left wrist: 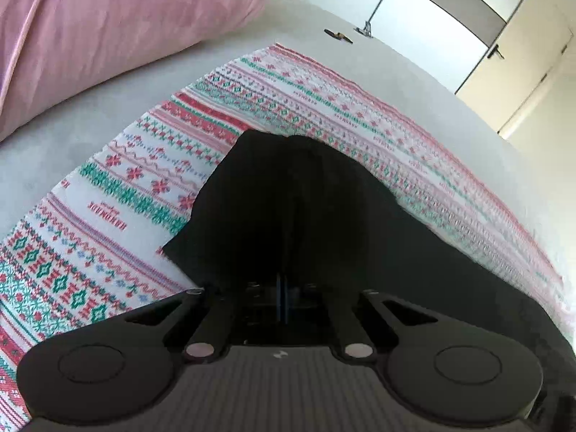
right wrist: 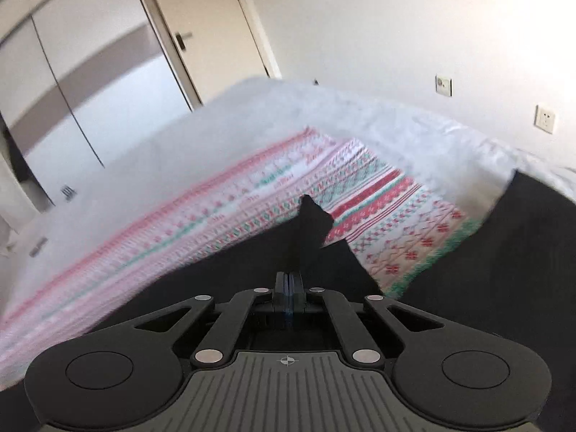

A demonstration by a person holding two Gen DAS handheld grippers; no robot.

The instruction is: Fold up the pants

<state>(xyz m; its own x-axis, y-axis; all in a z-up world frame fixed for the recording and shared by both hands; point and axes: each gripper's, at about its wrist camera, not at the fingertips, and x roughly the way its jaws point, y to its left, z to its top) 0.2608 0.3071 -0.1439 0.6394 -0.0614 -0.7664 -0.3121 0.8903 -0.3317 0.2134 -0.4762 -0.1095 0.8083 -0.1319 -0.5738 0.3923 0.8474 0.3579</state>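
Black pants fill the near field of both wrist views, bunched over the fingers. Left hand-held gripper: jaws closed, black cloth pinched between them, cloth hides the tips. Right hand-held gripper: jaws closed too, a peak of pants sticks up past the tips, so it reads as clamped on a fold or corner.

Pants lie on the patterned blanket spread over the bed; more black cloth runs off to the right in the right view. Can't tell which part of the garment each side holds.

Risks, my read:
- Right view is motion-blurred. A fast pull on a thin pinch could slip the cloth out.
- Either grip may have caught one layer only; then the fold goes crooked or the lower layer stays behind.
- Blanket sits directly under the pants. A low pinch could grab blanket as well and drag it.
- Uneven lift between the two sides would skew the edge.

Around: pink pillow at far left of the left view, well apart from the pants. Small dark items at the bed's far edge, clear of the work. Wardrobe doors and room door behind. Nothing blocks the fold path.
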